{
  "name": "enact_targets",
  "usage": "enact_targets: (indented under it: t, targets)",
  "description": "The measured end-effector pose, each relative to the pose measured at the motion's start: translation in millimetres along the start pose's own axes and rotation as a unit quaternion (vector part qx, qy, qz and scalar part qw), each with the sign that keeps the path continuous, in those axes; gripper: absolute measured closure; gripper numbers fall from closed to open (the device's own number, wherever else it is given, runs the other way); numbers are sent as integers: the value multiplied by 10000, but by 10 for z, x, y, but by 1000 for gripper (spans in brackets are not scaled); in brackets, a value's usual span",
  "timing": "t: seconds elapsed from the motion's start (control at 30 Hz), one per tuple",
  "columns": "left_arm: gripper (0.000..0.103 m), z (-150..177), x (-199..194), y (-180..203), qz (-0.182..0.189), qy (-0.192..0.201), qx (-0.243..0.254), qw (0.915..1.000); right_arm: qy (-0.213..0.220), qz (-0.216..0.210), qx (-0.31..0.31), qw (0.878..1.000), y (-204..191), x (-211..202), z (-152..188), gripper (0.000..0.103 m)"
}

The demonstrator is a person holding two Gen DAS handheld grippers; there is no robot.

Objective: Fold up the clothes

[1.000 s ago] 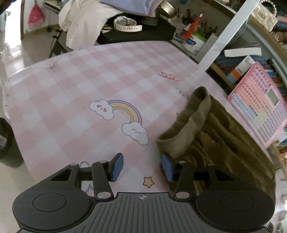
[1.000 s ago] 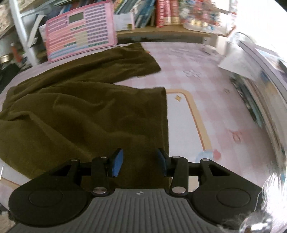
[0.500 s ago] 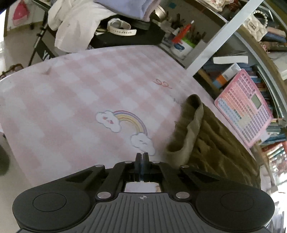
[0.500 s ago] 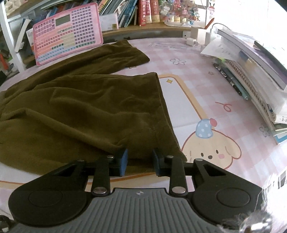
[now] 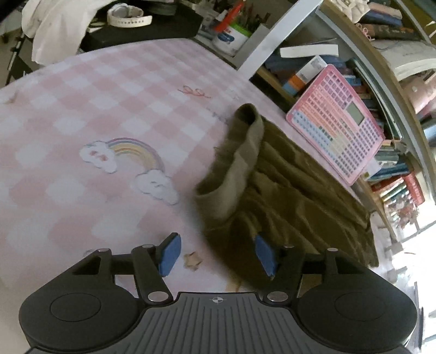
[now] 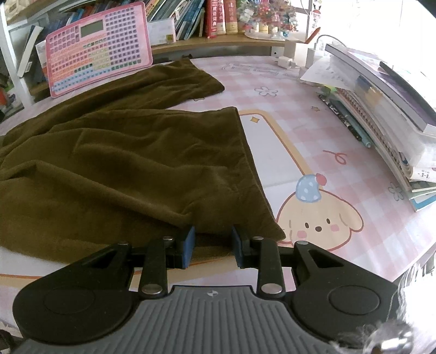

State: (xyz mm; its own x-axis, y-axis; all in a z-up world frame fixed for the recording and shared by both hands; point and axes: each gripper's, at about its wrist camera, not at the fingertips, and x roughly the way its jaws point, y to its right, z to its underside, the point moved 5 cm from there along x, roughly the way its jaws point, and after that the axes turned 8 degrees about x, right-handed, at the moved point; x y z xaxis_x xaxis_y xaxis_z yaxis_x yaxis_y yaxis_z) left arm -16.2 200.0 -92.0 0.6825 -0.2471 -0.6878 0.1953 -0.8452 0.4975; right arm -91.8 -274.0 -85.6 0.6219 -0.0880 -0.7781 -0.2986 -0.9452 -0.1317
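Observation:
An olive-brown pair of trousers [image 6: 122, 158] lies spread on the pink checked table mat [image 6: 313, 141], its two legs pointing right in the right wrist view. Its waistband [image 5: 239, 168] shows turned over in the left wrist view. My left gripper [image 5: 216, 253] is open, hovering at the waist corner, with cloth between the blue pads but not pinched. My right gripper [image 6: 212, 245] is open at the hem of the near leg, the cloth edge lying between its pads.
A pink keyboard toy [image 6: 98, 46] leans on the bookshelf behind the trousers and also shows in the left wrist view [image 5: 338, 136]. Stacked books and pens [image 6: 381, 109] line the right side. White clothes [image 5: 60, 24] hang at the far left.
My left gripper was open, shut half a second ago, and is open again, closer to the waist corner. My right gripper moved back to the leg's hem and stays open.

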Motion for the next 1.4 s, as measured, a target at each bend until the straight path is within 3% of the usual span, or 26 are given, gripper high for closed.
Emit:
enact_targets:
  t: [0.13, 0.2, 0.23, 0.3, 0.5, 0.63, 0.77, 0.93, 1.1, 1.17, 1.27, 1.4]
  targets:
    - [50, -76, 98, -30, 36, 99, -639, 9979, -8, 9, -45, 10000, -6, 20, -21, 75]
    - [60, -110, 149, -80, 25, 114, -980, 9951, 5, 20, -62, 10000, -13, 34, -32, 74]
    - [76, -126, 175, -105, 19, 122, -1150, 9933, 6, 23, -72, 10000, -18, 41, -34, 74]
    - [89, -131, 221, -179, 57, 114, -1343, 9909, 12, 30, -83, 10000, -24, 51, -41, 74]
    - [93, -95, 75, -356, 20, 166, -1157, 9931, -10, -44, -144, 9999, -93, 88, -76, 74]
    - [86, -137, 66, -275, -97, -65, -553, 9984, -55, -29, -234, 9997, -116, 109, -96, 74]
    - [72, -191, -7, -261, -300, -193, -204, 9992, -157, -37, -201, 9997, -101, 113, -126, 74]
    - [70, -197, -241, -201, -580, -221, 690, 9957, -31, -446, 64, 9990, -104, -82, -239, 72]
    - [66, -256, -376, 94, -537, -334, 1961, 9786, 285, -711, -202, 9969, -188, -370, -423, 68]
    - [40, -296, -406, 230, -473, -253, 2283, 9721, 408, -845, -418, 9947, -243, -462, -529, 64]
    - [31, -363, -393, 430, -366, -97, 2708, 9619, 549, -984, -869, 9898, -359, -538, -680, 60]
    - [26, -434, -269, 611, -393, -117, 3137, 9486, 605, -967, -1398, 9836, -445, -501, -906, 54]
